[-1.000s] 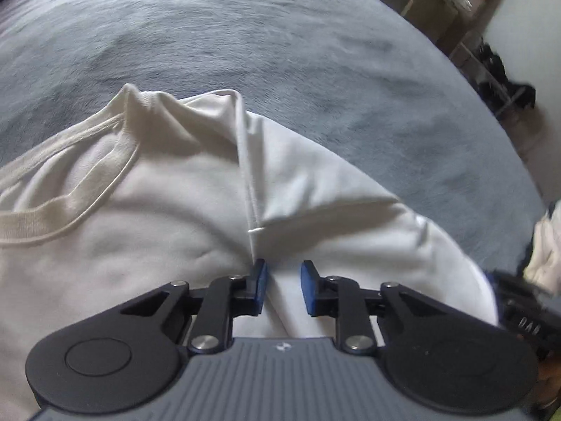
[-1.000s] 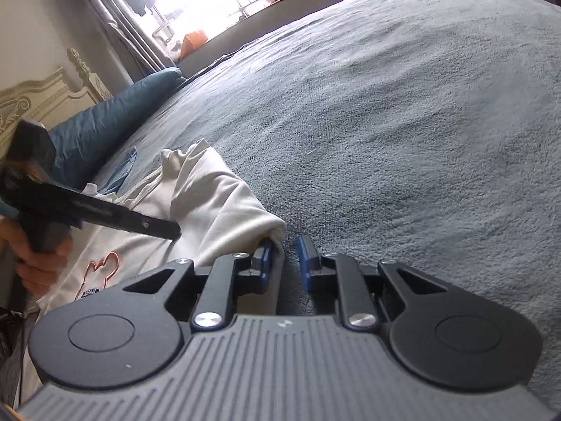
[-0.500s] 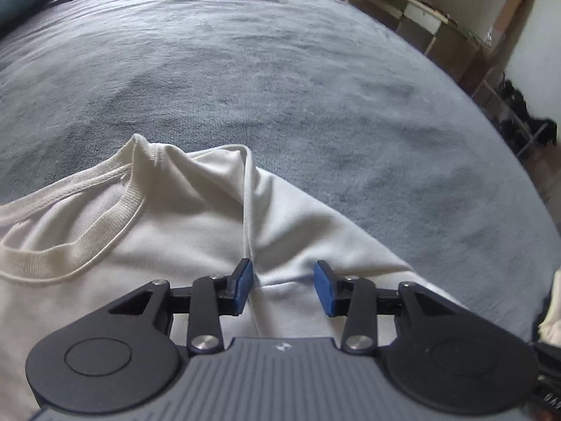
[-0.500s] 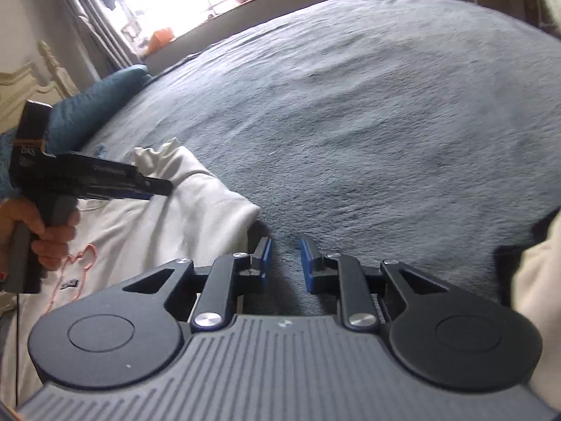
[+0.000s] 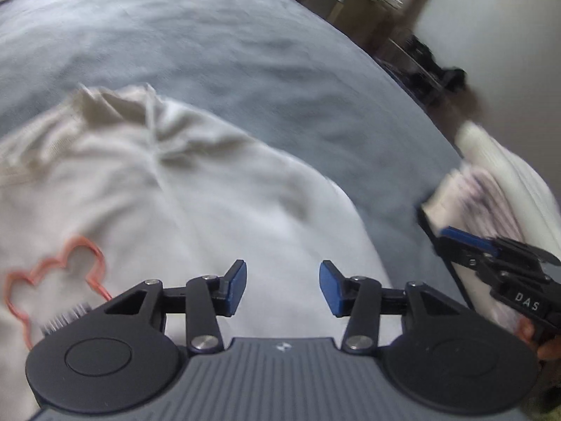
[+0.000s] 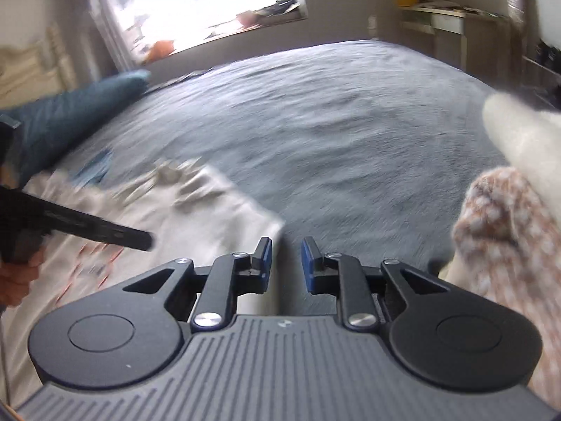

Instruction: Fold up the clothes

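A soft white T-shirt with a pink outline drawing [image 5: 196, 210] lies on the big bed with the fuzzy grey blanket [image 5: 228, 56]. Its sleeve side looks tucked in over the body, and the neck end is bunched up. The left gripper [image 5: 282, 287] hangs just above the shirt, its jaws wide apart and holding nothing. The right gripper [image 6: 286, 259] is by the shirt's edge, jaws a little apart, also holding nothing. I think a fold is under way. A next grab needs a gripper to pinch one shirt edge tight.
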Motion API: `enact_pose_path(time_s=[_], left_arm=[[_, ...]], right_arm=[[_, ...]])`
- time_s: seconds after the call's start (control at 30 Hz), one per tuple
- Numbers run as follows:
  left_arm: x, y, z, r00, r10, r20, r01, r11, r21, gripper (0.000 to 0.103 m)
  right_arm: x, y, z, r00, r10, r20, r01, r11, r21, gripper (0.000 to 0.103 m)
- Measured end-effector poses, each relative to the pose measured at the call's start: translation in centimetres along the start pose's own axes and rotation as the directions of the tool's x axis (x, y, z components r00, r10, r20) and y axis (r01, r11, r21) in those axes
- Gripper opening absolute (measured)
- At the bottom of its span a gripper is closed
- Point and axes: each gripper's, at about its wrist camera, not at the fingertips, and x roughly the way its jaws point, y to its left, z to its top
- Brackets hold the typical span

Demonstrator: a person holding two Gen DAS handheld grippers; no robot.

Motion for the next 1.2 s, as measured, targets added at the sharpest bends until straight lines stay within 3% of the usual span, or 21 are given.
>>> enact_pose_path(time_s=[0.13, 0.23, 0.33, 0.37, 0.53, 0.67, 0.8, 0.87, 0.93, 1.07, 1.2], left_arm=[[0.4, -2.4, -5.0, 0.993, -0.067, -0.095, 0.072, 0.997, 0.041, 0.047], [1.3, -3.5, -8.7, 0.984, -0.074, -0.164, 0.087, 0.994, 0.072, 0.047], [0.5, -4.3, -11.2, 0.985, -0.056, -0.166, 0.075, 0.991, 0.112, 0.047], [-0.1, -4.4, -11.6, 0.985, -0.056, -0.164, 0.074, 0.992, 0.105, 0.047], [-3.6, -5.2, -13.4, 0.989, -0.072, -0.129, 0.079, 0.996, 0.044, 0.047], [-4.2, -7.7, -15.1, 0.989, -0.073, -0.131, 0.084, 0.994, 0.073, 0.048], [-2.0, -10.2, -17.7, 0.981, -0.038, -0.190, 0.062, 0.990, 0.123, 0.047], [-1.2, -11.2, -18.8, 0.977, 0.013, -0.211, 0.021, 0.987, 0.160, 0.045], [-1.5, -12.0, -19.2, 0.979, 0.042, -0.199, -0.007, 0.985, 0.174, 0.045], [-3.0, -12.6, -18.7, 0.987, 0.039, -0.153, -0.023, 0.994, 0.105, 0.045], [-3.9, -13.0, -18.0, 0.996, 0.007, -0.090, -0.007, 1.000, -0.002, 0.047]], right_arm=[[-2.9, 3.8, -3.1, 0.989, 0.091, -0.119, -0.103, 0.989, -0.103, 0.017], [-3.2, 5.6, -6.1, 0.956, 0.151, -0.250, -0.190, 0.971, -0.142, 0.016], [-3.3, 5.1, -10.6, 0.905, 0.063, -0.422, -0.157, 0.969, -0.191, 0.015], [-4.3, 4.7, -11.9, 0.900, 0.024, -0.436, -0.134, 0.965, -0.224, 0.015], [-9.3, 3.6, -11.4, 0.904, -0.017, -0.428, -0.057, 0.985, -0.161, 0.016], [-8.9, 3.3, -10.0, 0.914, 0.084, -0.398, -0.108, 0.993, -0.040, 0.017], [-5.8, 3.5, -11.8, 0.878, 0.095, -0.468, -0.118, 0.993, -0.020, 0.018], [-5.4, 3.7, -12.9, 0.863, 0.084, -0.499, -0.127, 0.990, -0.054, 0.016], [-6.1, 4.7, -13.1, 0.859, 0.050, -0.509, -0.152, 0.975, -0.161, 0.015], [-8.0, 6.2, -12.8, 0.848, -0.039, -0.529, -0.167, 0.927, -0.336, 0.014], [-9.2, 6.5, -10.2, 0.893, -0.002, -0.450, -0.178, 0.917, -0.357, 0.014]])
